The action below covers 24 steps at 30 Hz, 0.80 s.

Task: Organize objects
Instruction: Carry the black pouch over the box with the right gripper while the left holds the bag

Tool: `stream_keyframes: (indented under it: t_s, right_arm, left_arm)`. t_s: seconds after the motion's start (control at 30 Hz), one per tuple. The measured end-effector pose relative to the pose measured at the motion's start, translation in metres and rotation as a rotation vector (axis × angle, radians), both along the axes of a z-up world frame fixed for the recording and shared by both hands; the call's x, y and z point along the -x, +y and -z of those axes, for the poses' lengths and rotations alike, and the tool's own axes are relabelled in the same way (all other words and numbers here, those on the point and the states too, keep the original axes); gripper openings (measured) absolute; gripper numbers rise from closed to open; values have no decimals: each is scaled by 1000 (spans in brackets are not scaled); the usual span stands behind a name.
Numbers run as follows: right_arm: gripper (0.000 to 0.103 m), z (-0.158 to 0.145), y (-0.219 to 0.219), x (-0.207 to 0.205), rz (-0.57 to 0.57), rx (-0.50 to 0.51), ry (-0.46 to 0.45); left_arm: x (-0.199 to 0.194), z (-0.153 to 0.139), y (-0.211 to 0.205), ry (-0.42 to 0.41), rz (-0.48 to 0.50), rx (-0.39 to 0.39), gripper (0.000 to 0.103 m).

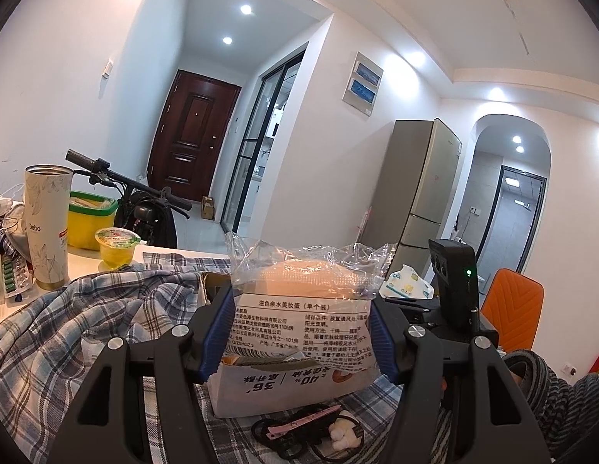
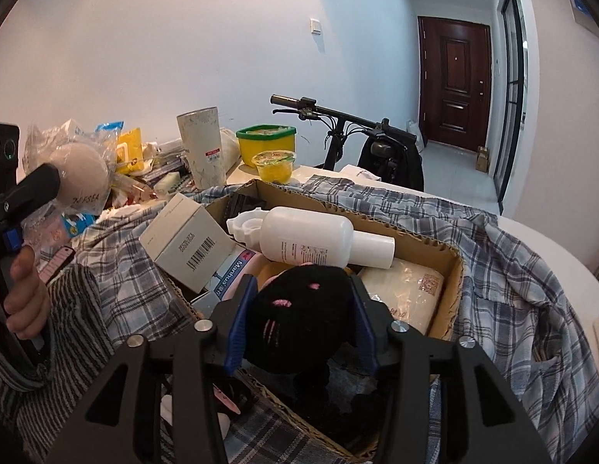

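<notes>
**Two claws loaded over a cardboard box on a plaid cloth**

The left gripper point(image 1: 297, 332) is clenched on a clear plastic packet point(image 1: 299, 290) that holds a pale peach sponge, its blue pads point(image 1: 214, 332) pressing the packet's printed label from both sides; the packet stands upright between the jaws, its crinkled top at twelve o'clock of the claw. Below it, at six o'clock, lies a white printed pouch point(image 1: 284, 386), and nearer still a pink hair clip point(image 1: 299, 419) among black hair ties.

The right gripper point(image 2: 299, 324) has a black knitted thing with pink stitches point(image 2: 299, 321) between its blue fingers; the jaws stand only a little apart, and whether the pads press it or merely flank it cannot be told. It hangs over the near end of the cardboard box point(image 2: 452, 266).

Inside the box, at twelve o'clock of the right claw, a white plastic bottle point(image 2: 311, 239) lies on its side; at ten o'clock a white carton with a barcode point(image 2: 191, 239) leans tilted against the box wall; at two o'clock rests a cream packet point(image 2: 407, 290). The box sits on a blue plaid cloth point(image 2: 512, 270); beyond it, at eleven o'clock, stand a tall tumbler point(image 2: 200, 147), a yellow tub with a green rim point(image 2: 266, 143) and a jelly cup point(image 2: 274, 164).
</notes>
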State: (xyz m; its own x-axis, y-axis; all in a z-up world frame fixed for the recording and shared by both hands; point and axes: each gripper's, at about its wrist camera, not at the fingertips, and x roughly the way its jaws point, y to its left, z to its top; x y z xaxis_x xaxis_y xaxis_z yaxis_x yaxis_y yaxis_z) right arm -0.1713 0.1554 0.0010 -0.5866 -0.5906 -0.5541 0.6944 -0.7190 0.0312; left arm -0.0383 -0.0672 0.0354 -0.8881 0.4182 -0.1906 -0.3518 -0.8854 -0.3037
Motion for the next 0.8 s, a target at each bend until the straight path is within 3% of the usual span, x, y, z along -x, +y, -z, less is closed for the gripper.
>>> stream_keyframes:
  t_s: [0.1, 0.23, 0.33, 0.47, 0.57, 0.8]
  right_arm:
    - [52, -1, -1, -2, 4, -13, 16]
    - [68, -4, 1, -5, 10, -6, 23]
    - [71, -9, 4, -9, 26, 18, 53]
    - [94, -19, 13, -15, 68, 72, 104]
    - [103, -29, 26, -20, 108, 137, 156]
    - [103, -45, 48, -24, 164, 274, 197]
  left_arm:
    - [-1, 0, 1, 3, 2, 4, 64]
    - [0, 0, 1, 0, 3, 9, 64]
    - [1, 1, 1, -1, 2, 8, 64]
    - [0, 1, 2, 1, 2, 11, 64]
    - [1, 1, 1, 1, 2, 12, 64]
    - [1, 1, 2, 3, -11, 30, 64]
